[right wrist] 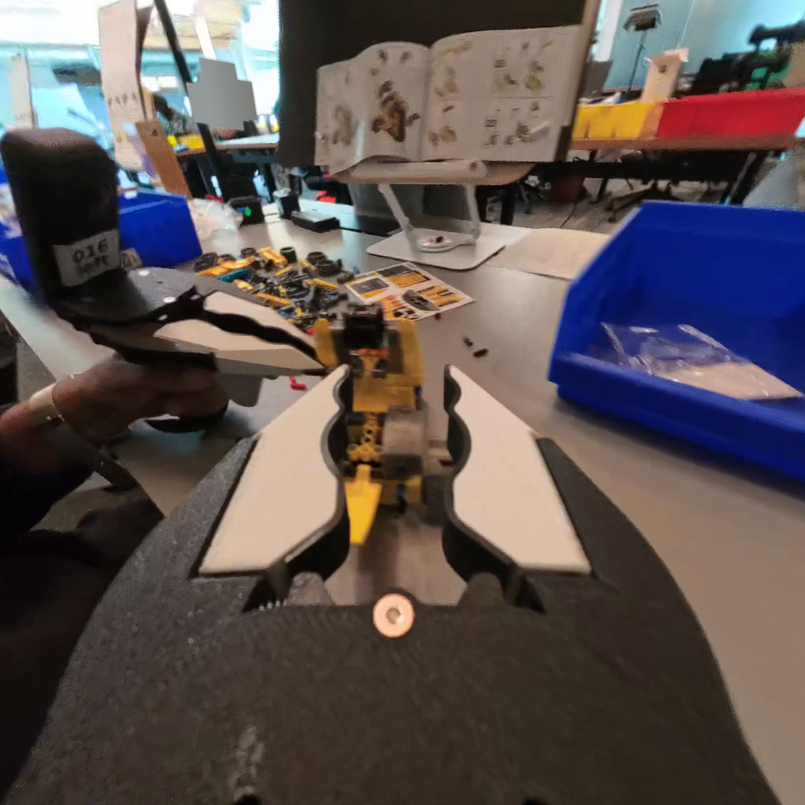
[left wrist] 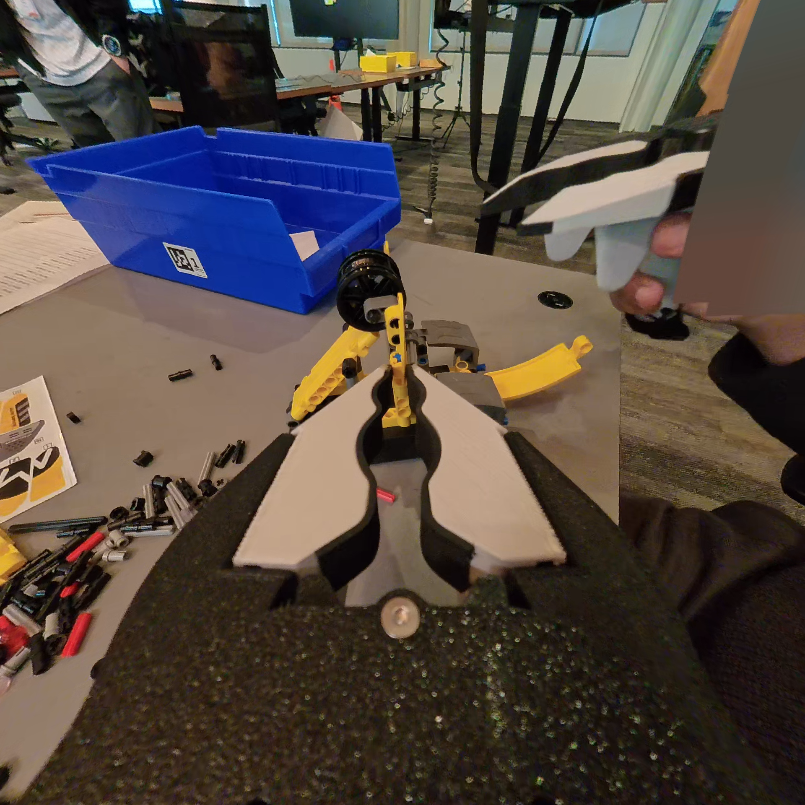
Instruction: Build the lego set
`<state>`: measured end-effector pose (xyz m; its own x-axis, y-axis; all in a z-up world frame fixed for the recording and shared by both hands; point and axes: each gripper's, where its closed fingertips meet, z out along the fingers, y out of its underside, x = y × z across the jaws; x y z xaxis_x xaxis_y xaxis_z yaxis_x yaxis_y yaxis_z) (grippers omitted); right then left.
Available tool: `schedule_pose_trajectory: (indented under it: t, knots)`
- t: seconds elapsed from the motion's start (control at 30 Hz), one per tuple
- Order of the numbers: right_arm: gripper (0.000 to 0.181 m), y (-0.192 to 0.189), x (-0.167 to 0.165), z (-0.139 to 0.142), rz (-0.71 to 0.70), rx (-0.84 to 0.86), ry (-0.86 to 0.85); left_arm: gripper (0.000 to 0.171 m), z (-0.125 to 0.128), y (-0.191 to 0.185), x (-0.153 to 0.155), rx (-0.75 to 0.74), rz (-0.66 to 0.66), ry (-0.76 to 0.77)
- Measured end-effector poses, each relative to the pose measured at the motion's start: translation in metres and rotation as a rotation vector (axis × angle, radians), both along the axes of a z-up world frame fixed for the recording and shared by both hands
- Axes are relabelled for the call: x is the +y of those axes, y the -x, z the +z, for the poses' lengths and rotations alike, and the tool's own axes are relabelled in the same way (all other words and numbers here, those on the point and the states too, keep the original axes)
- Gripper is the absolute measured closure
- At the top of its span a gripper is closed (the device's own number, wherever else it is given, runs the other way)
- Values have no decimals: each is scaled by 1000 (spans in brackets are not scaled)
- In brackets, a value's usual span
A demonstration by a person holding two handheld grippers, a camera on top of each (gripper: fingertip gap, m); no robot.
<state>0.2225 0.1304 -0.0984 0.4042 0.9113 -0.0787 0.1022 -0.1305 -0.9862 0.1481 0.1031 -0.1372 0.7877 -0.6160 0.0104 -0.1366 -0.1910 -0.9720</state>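
A half-built yellow and grey brick model (left wrist: pixel 440 370) with a black wheel (left wrist: pixel 368 289) on top stands on the grey table (left wrist: pixel 218 339). My left gripper (left wrist: pixel 398 375) is shut on the model's upright yellow beam (left wrist: pixel 395 335). In the right wrist view the left gripper (right wrist: pixel 316 355) touches the model (right wrist: pixel 383 383) from the left. My right gripper (right wrist: pixel 397 370) is open, and the model shows between its fingers. In the left wrist view the right gripper (left wrist: pixel 518 215) hangs in the air to the upper right, apart from the model.
A blue bin (left wrist: pixel 218 209) stands behind the model, with a plastic bag (right wrist: pixel 697 361) in it. Loose pins and axles (left wrist: pixel 65 566) and a sticker sheet (left wrist: pixel 26 444) lie at the left. An open booklet (right wrist: pixel 435 96) rests on a stand. The table's edge (left wrist: pixel 619 392) runs on the right. The tips of one gripper are about 9 cm away from the tips of the other.
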Motion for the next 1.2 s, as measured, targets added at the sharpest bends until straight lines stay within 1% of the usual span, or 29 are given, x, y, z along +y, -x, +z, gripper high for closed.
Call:
schedule_pose_trajectory:
  t: [0.03,0.1,0.17,0.2,0.3,0.37,0.53,0.67,0.83,1.2]
  knots:
    - [140,12,-8,-1,12,-28,-30,166,0,-1,-1,6,-2,-5]
    - [139,30,-16,-12,7,-134,-84,166,0,-2,-2,22,-3,-16]
    - [138,40,-13,-24,-18,-223,-114,166,0,-3,-2,39,-1,-27]
    - [138,44,-12,-27,-20,-236,-104,166,-1,-4,-3,46,-2,-32]
    - [133,54,-17,-29,25,-199,-1,165,-1,-6,-4,65,-8,-45]
    - [132,56,-18,-30,35,-191,36,165,-1,-8,-6,73,-18,-52]
    - [132,54,-16,-39,19,-263,30,165,-1,-10,-8,74,-41,-54]
    - [133,55,-17,-38,30,-262,26,166,-1,-10,-8,70,-45,-51]
    - [143,55,-18,-38,51,-242,37,165,-1,-12,-10,72,-56,-53]
    - [144,55,-18,-38,80,-218,34,166,-1,-13,-11,71,-72,-52]
